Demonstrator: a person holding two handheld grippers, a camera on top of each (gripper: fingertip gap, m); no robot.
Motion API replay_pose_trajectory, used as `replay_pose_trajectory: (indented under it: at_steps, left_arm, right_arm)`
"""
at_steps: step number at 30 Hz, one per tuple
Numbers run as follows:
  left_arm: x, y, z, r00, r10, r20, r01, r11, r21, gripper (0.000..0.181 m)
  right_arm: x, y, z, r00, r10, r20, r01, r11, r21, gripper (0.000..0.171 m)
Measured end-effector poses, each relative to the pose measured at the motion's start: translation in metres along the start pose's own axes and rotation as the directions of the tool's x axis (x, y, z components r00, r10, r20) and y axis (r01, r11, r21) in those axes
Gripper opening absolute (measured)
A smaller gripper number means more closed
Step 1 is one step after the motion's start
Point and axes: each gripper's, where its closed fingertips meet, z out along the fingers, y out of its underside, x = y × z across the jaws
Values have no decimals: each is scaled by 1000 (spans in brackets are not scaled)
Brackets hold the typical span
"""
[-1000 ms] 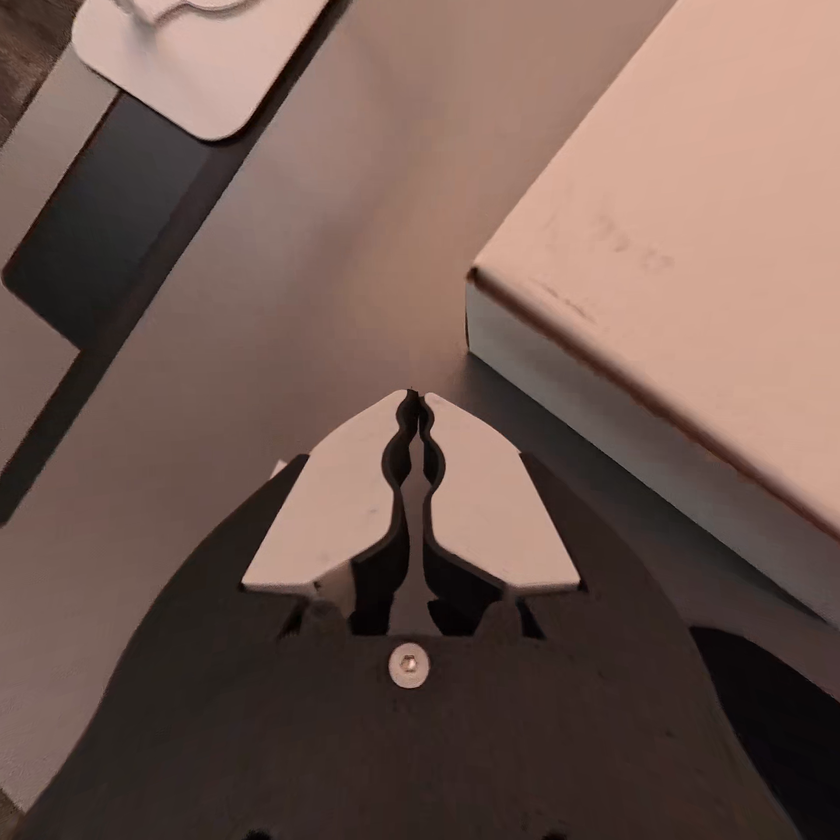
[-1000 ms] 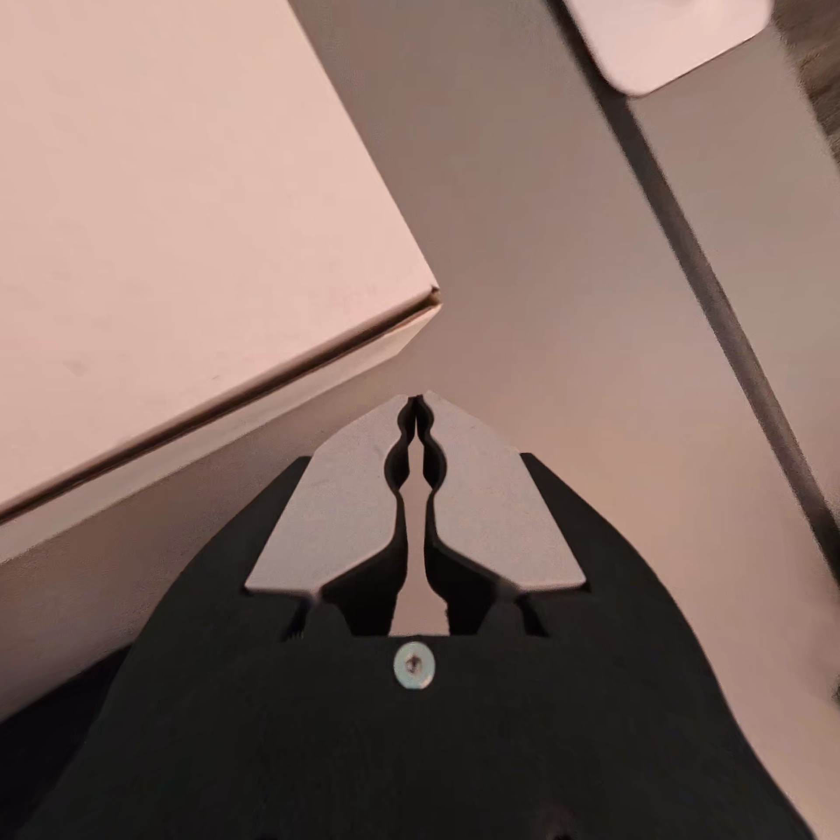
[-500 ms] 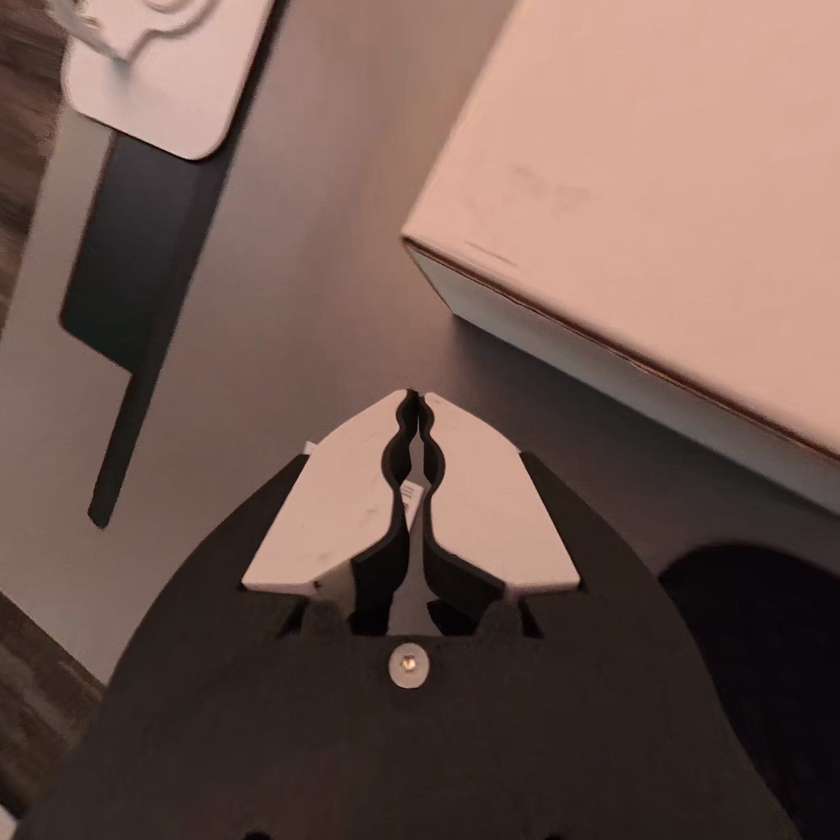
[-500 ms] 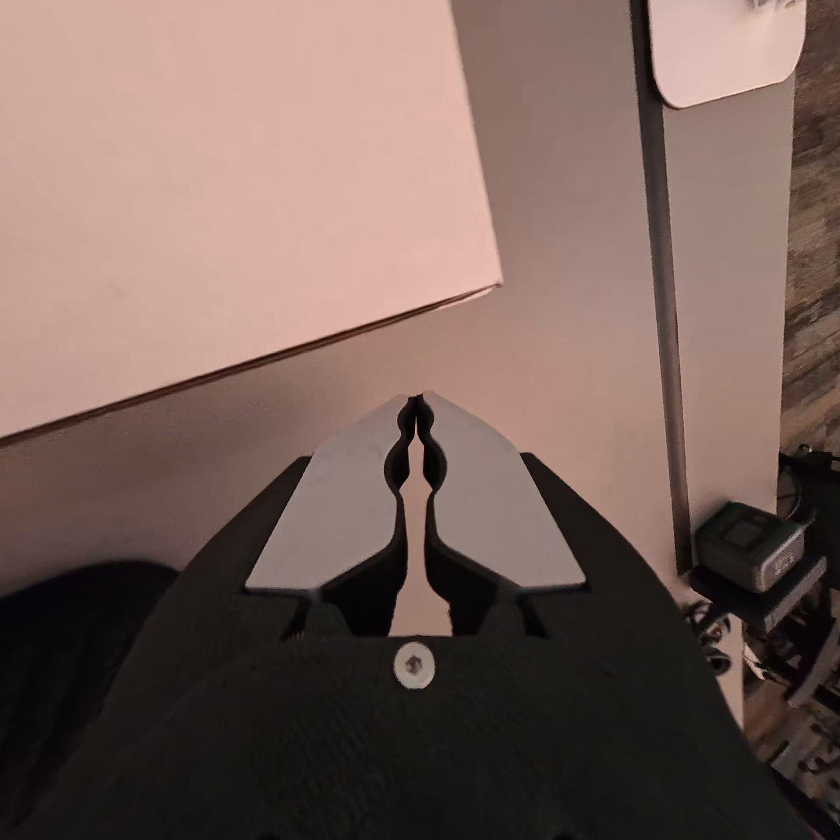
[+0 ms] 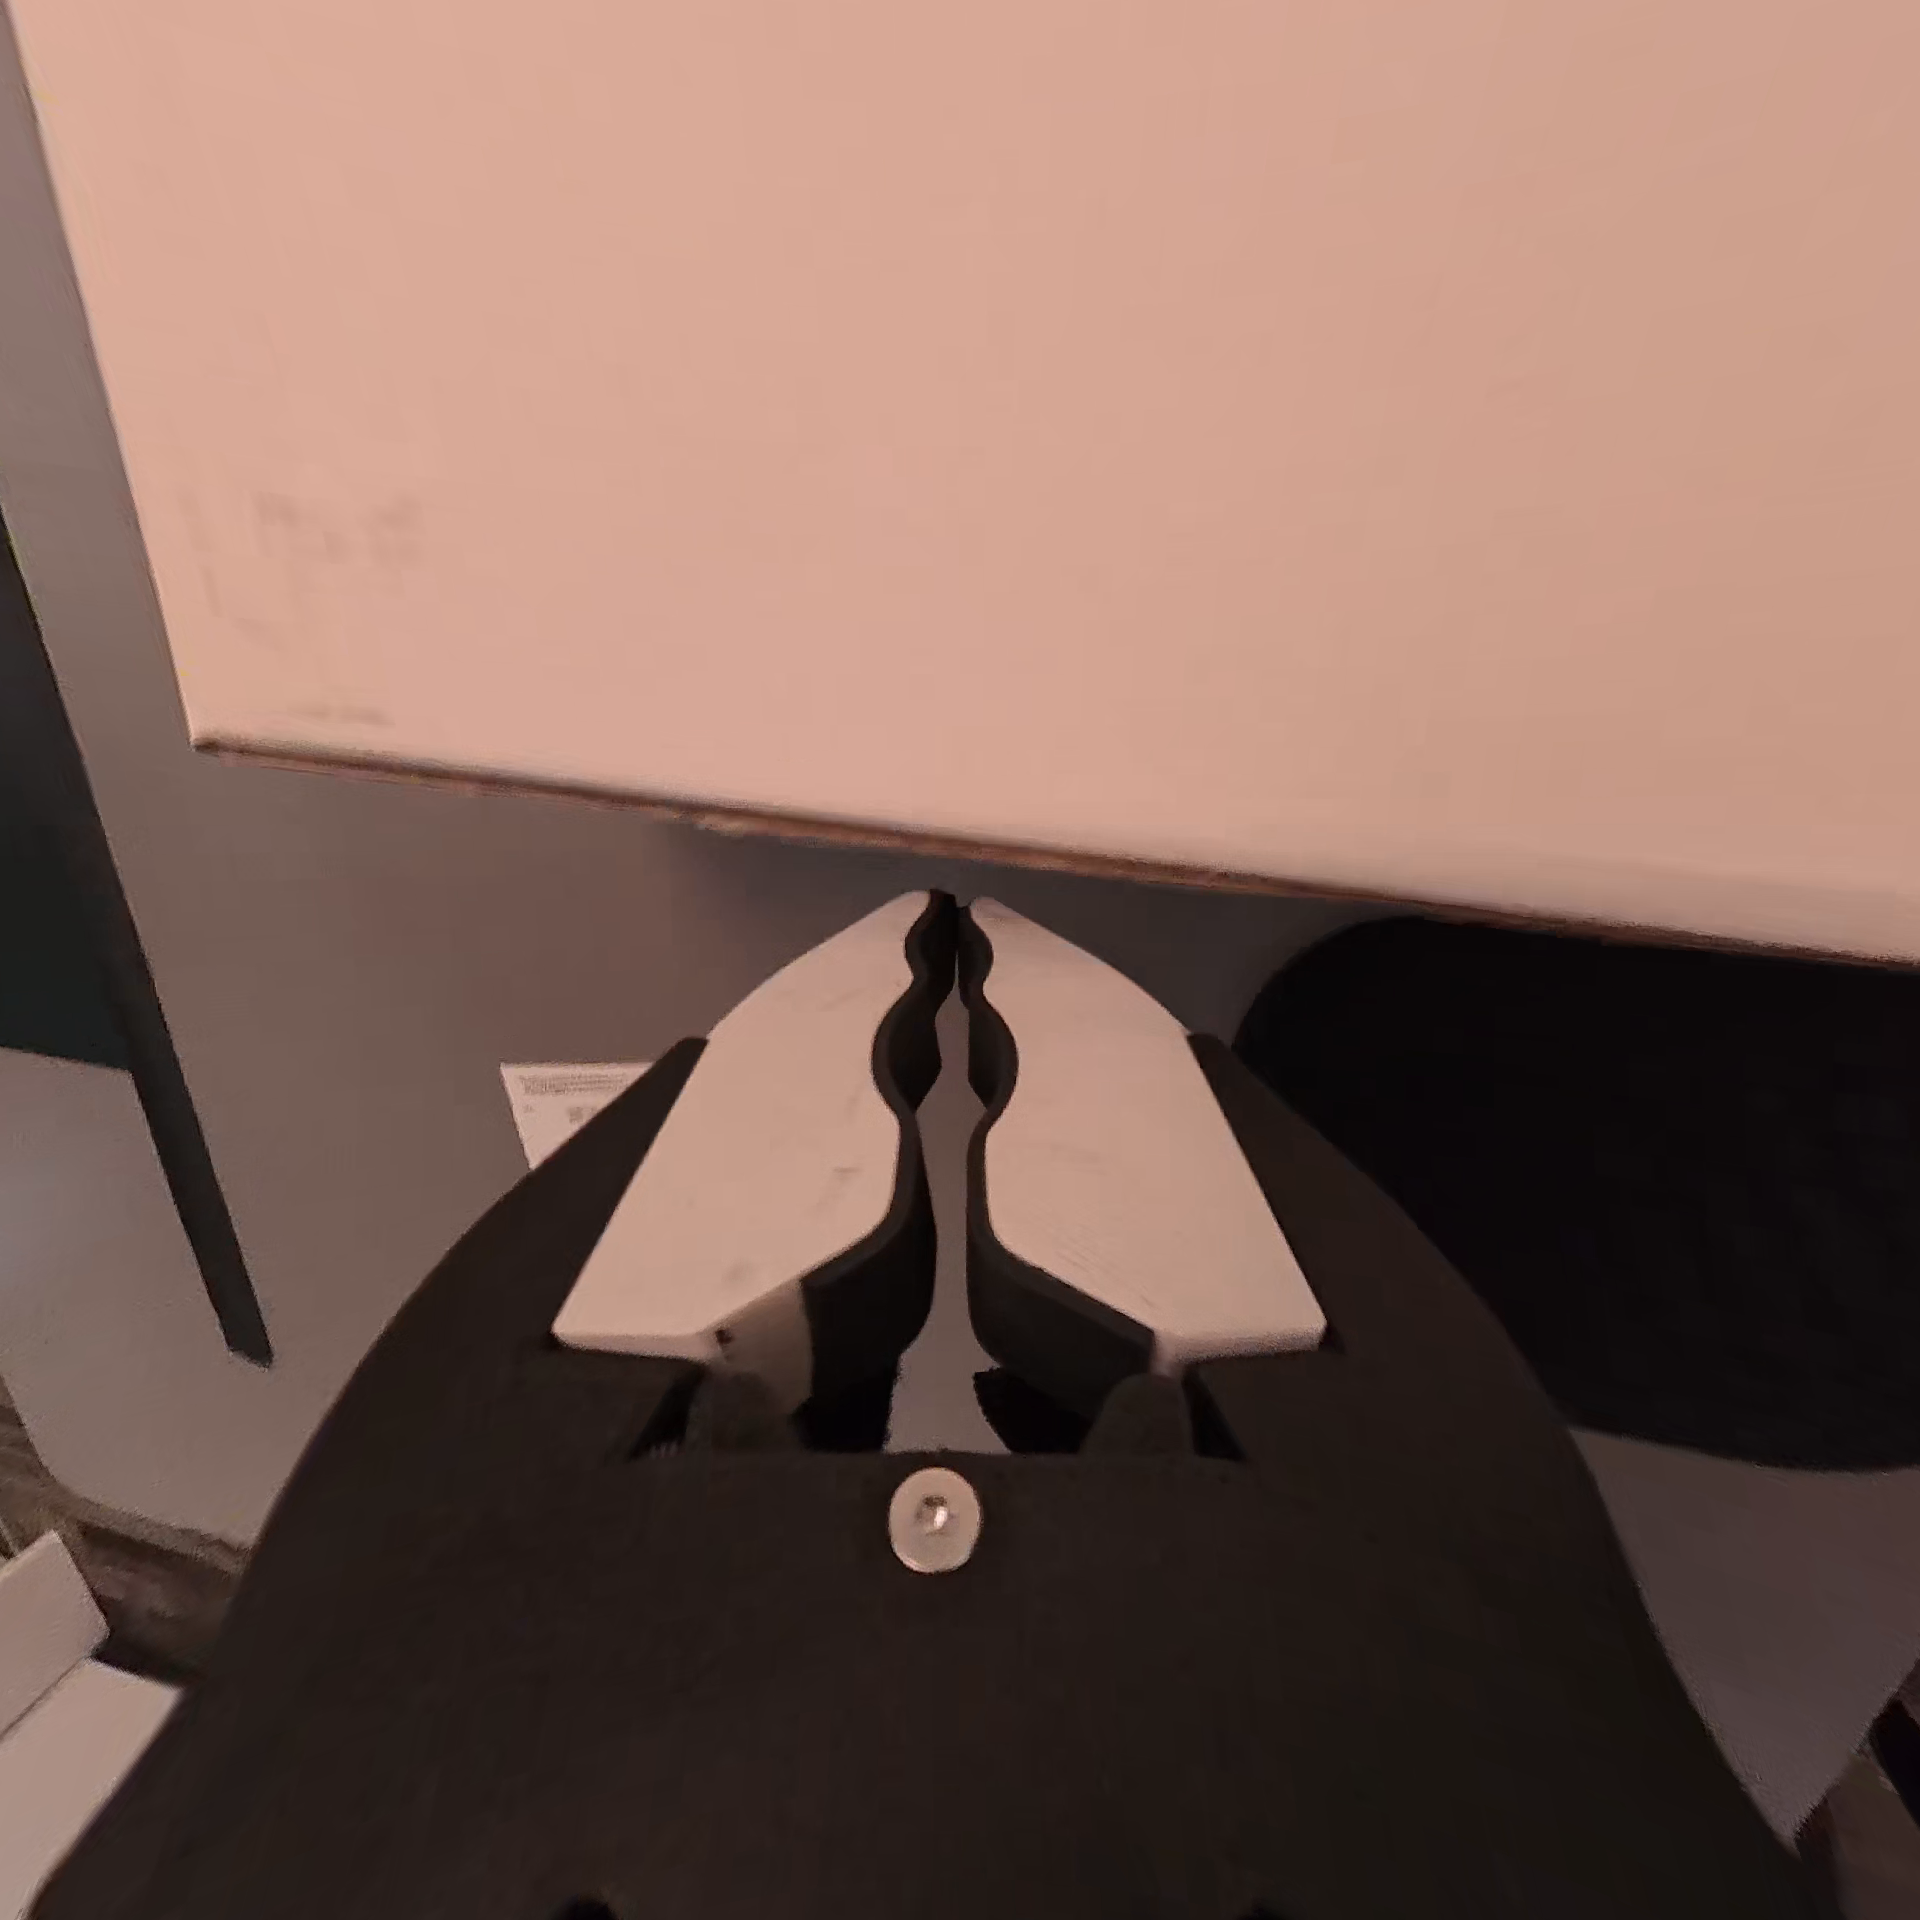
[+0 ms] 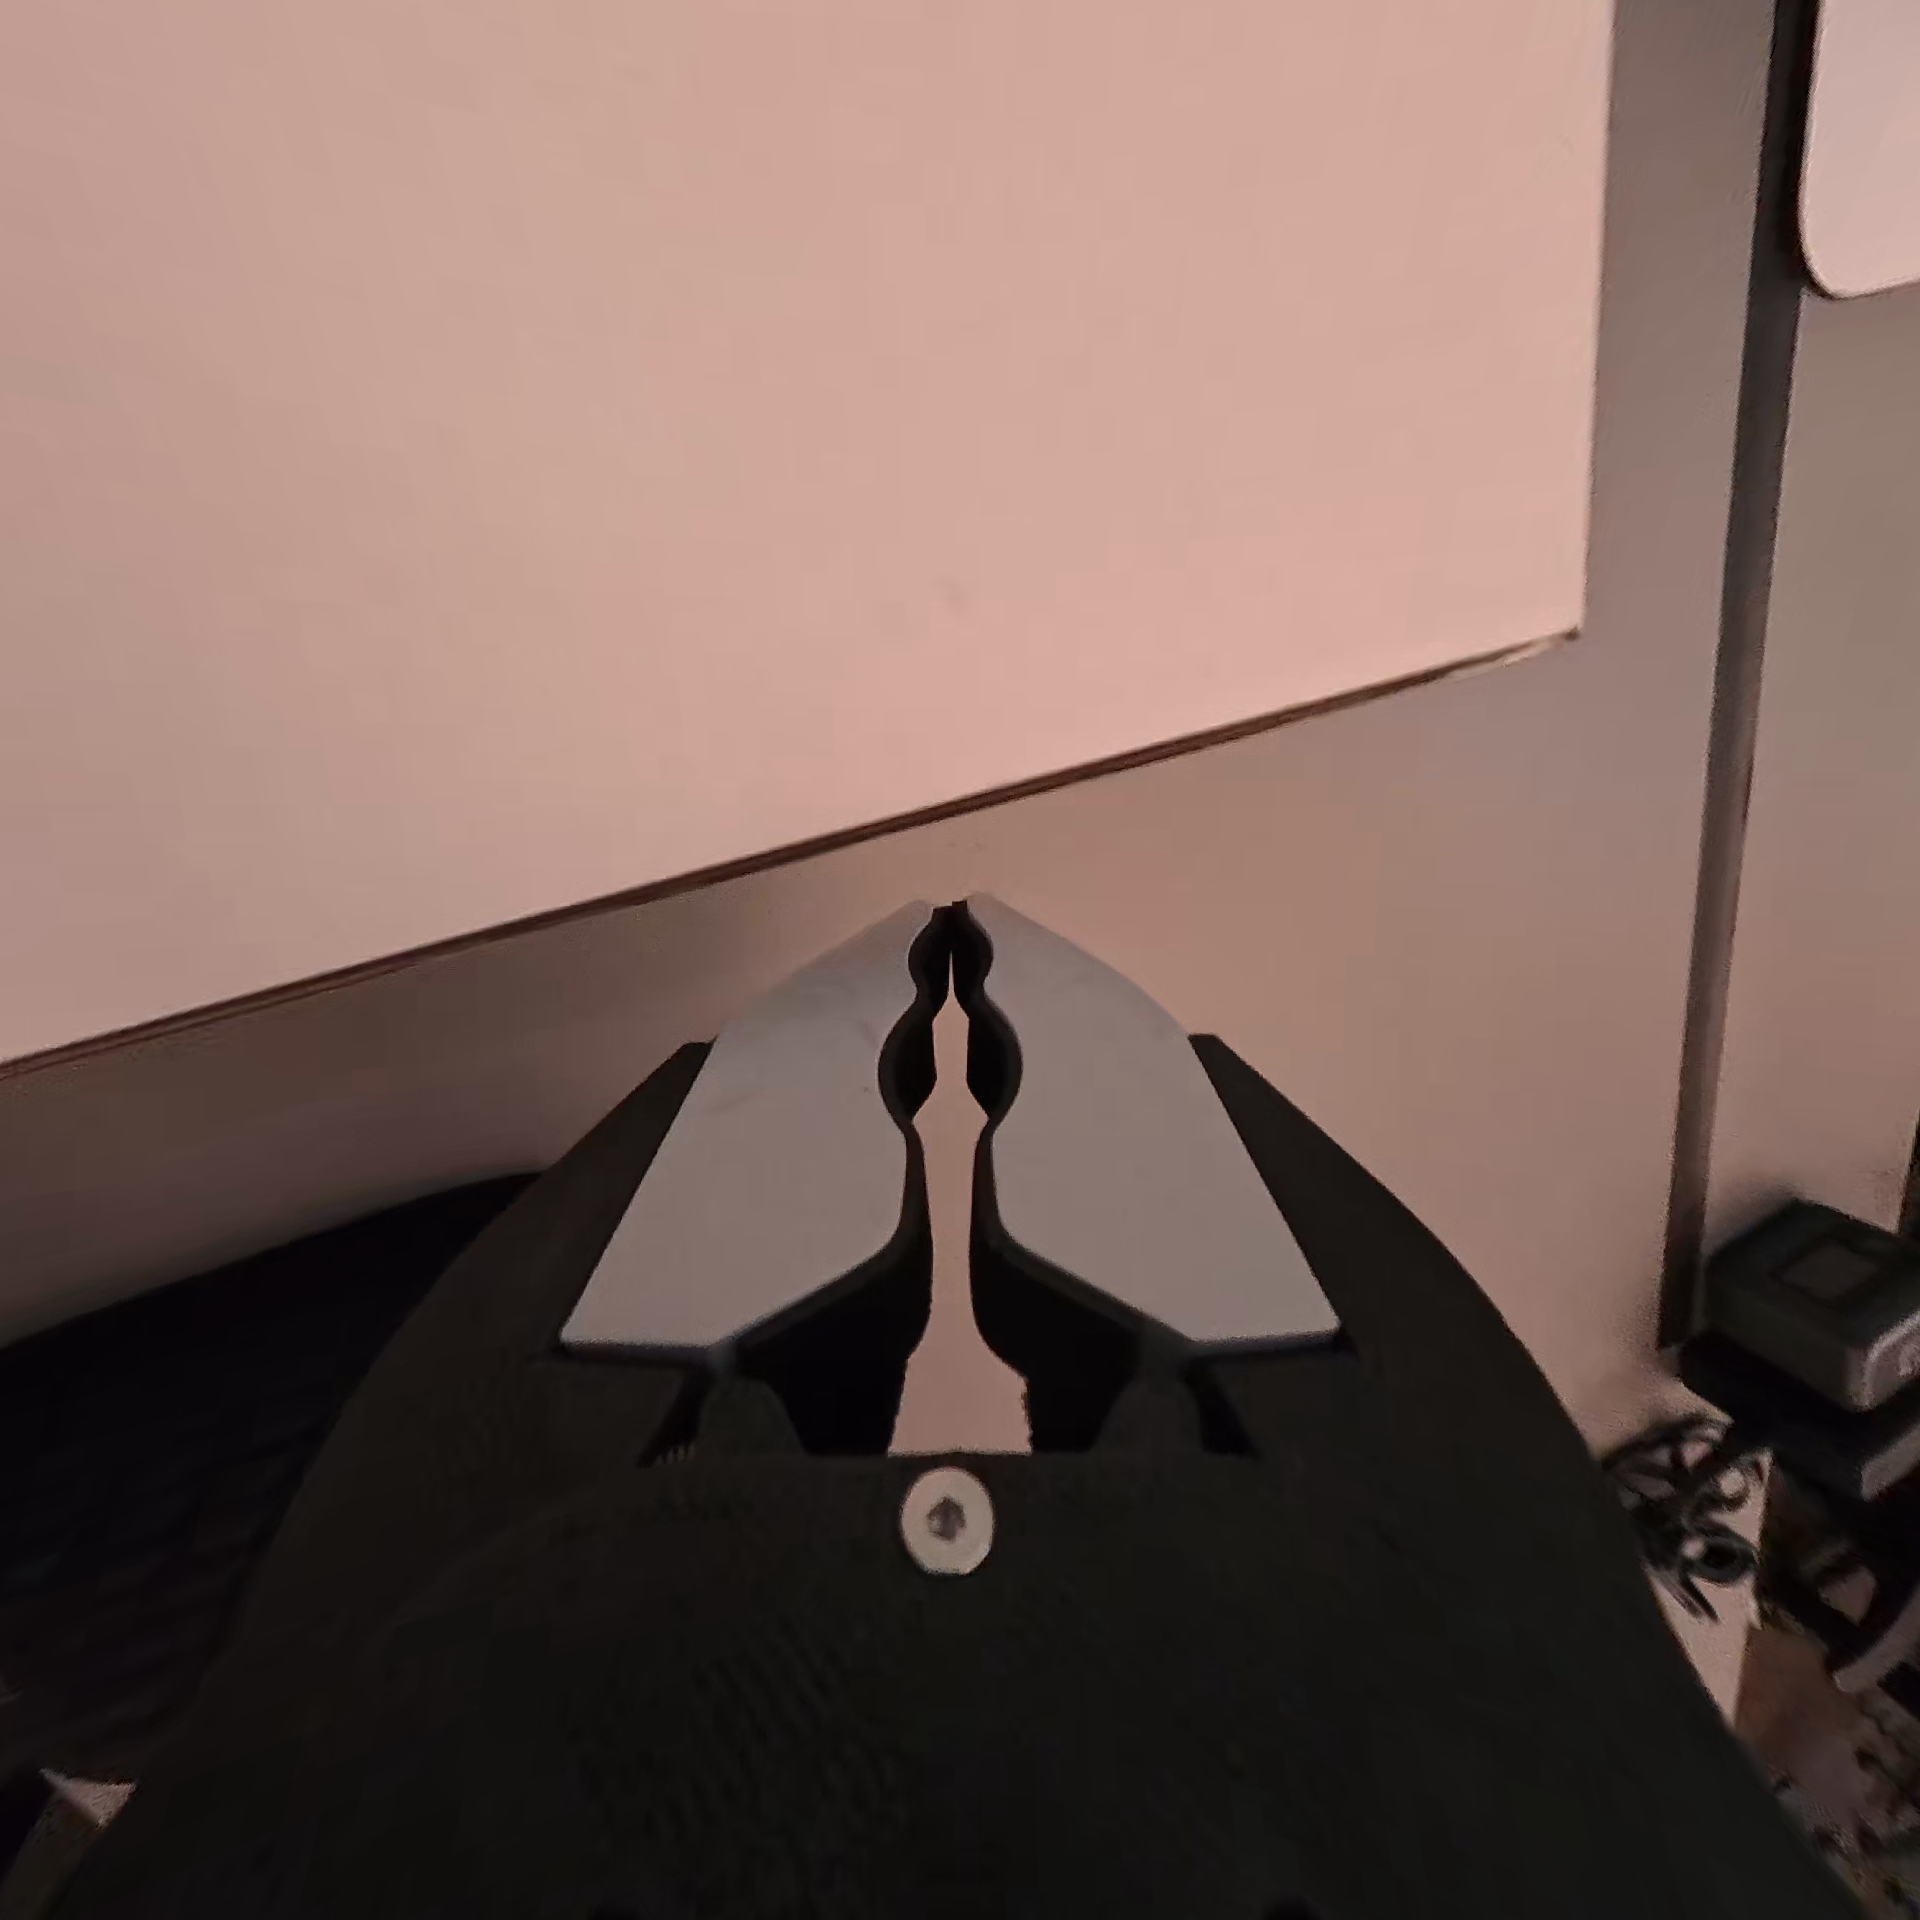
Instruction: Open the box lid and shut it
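Observation:
A large pale cardboard box (image 5: 935,364) with a flat lid fills the upper part of the left wrist view. It also fills the upper left of the right wrist view (image 6: 727,364). The lid lies flat and its near edge shows as a thin brown line. My left gripper (image 5: 953,906) is shut and empty, its tips just below the lid's near edge. My right gripper (image 6: 951,909) is shut and empty, its tips just below the near edge close to the box's right corner.
The box sits on a grey table (image 6: 1299,935). A dark gap (image 6: 1725,727) splits the table at the right. A white rounded board (image 6: 1860,145) lies at top right. A small camera (image 6: 1808,1320) and cables sit off the table's right. A paper label (image 5: 561,1101) lies at the left.
Both grippers have swung from the box's corners toward its near edge and come closer. The lid now fills most of both views. Both stay shut.

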Motion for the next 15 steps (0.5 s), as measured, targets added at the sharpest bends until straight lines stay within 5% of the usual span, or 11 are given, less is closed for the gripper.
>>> replay_pose_trajectory:
  at_steps: [2,5,12,15]
  left_arm:
    - [9,-14,1,1000,31,0,-31,999,7,0]
    - [7,-14,3,997,58,43,-56,997,-61,0]
    - [62,0,-25,998,-40,49,36,997,65,0]
    - [87,-18,-19,998,-26,66,18,993,118,0]
  right_arm:
    - [-12,-13,-4,1000,-15,6,15,998,61,1]
    - [-7,-8,-4,995,-42,-90,37,998,-48,1]
    - [-62,22,-33,999,49,-21,-49,998,40,1]
    - [-94,4,-32,999,24,34,-28,989,145,1]
